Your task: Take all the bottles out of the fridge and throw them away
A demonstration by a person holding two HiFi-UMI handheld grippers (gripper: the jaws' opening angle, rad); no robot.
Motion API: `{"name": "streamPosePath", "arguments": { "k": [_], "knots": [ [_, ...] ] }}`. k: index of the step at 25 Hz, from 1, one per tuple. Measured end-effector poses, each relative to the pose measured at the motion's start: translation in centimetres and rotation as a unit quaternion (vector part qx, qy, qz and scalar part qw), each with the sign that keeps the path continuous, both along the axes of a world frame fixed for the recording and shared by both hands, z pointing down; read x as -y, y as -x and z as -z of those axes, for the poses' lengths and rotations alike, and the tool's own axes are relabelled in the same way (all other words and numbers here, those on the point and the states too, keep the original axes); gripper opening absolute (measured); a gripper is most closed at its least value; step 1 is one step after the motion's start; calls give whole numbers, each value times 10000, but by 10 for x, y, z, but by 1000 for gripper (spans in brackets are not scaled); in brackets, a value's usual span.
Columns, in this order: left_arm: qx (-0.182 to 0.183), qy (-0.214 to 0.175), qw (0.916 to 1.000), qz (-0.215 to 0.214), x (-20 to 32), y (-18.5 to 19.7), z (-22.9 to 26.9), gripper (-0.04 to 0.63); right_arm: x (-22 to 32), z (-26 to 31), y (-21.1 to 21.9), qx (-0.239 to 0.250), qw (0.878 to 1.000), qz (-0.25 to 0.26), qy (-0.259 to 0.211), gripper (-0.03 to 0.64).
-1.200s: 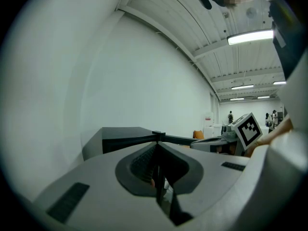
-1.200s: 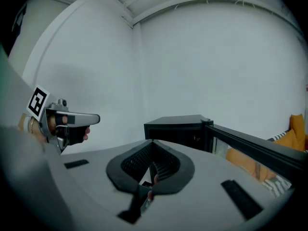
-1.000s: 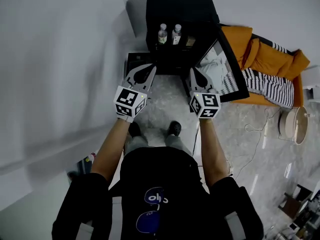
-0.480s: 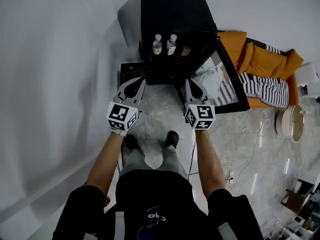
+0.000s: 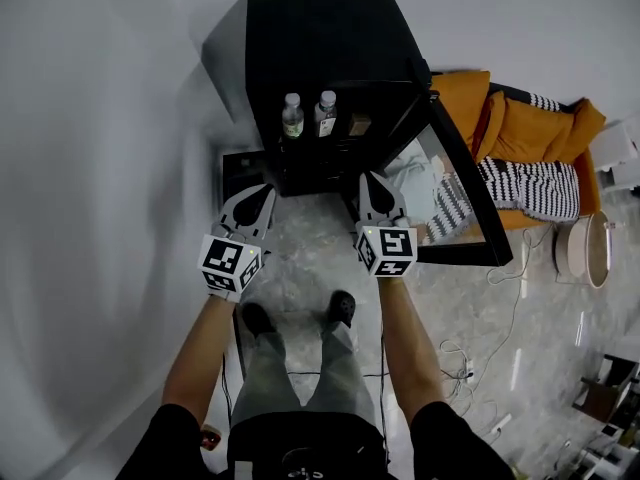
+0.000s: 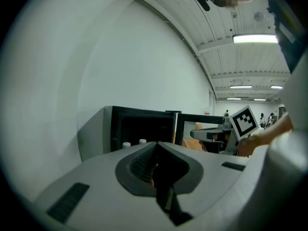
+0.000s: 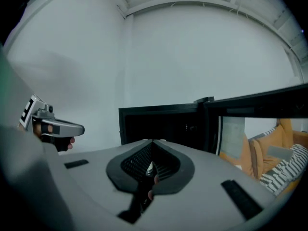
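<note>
Left hand-held gripper (image 5: 262,189) and right hand-held gripper (image 5: 369,177) closed, empty; bottles (image 5: 292,117) whole only in head view

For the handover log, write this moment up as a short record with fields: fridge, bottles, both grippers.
fridge: black fridge on the floor, door swung open to the right
bottles: left bottle and right bottle, upright, side by side inside, untouched
left gripper: shut, empty, in front of the fridge
right gripper: shut, empty, beside the door
</note>
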State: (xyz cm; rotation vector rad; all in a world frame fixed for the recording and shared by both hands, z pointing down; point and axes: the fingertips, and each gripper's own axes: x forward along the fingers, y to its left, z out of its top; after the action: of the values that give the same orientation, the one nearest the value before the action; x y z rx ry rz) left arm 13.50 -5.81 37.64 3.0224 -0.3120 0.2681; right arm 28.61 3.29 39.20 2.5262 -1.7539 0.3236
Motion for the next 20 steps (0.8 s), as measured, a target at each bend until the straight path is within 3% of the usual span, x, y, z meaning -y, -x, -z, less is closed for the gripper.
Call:
{"name": "streamPosePath", "arguments": {
  "k": [9,15,20],
  "knots": [
    [55,-211,9997,-145,22,-50,-78,2,27,-103,-34,37,9999,-129,-12,2],
    [462,-123,9983,-348,15,-68,-143,2,30,-159,-32,59,10000,-73,2,2],
    [514,-168,9972,-522,-5,-78,-171,2,24,-185,-33,43,10000,-50,-10,2]
  ]
}}
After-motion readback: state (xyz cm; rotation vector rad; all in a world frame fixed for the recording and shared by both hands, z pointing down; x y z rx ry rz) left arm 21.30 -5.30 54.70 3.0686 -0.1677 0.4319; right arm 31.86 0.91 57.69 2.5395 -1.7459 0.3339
